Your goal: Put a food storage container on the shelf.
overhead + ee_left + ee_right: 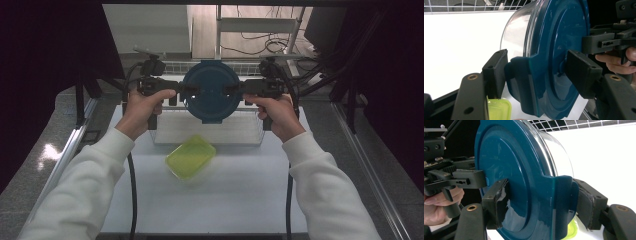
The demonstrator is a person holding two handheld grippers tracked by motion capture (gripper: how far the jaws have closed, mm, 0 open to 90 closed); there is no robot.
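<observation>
A white desk [225, 200] is seen from above, its surface flat and bare across most of the near part. A yellow-green lidded container [191, 156] is set directly on it, near the middle. Just behind that, a clear rectangular bin [210, 132] is placed on the desk.

lid [210, 92]: dk blue | bowl [515, 30]: clear | box [190, 156], ctr frame: yel-green | grippers: blk | table [240, 195]: wht
</observation>
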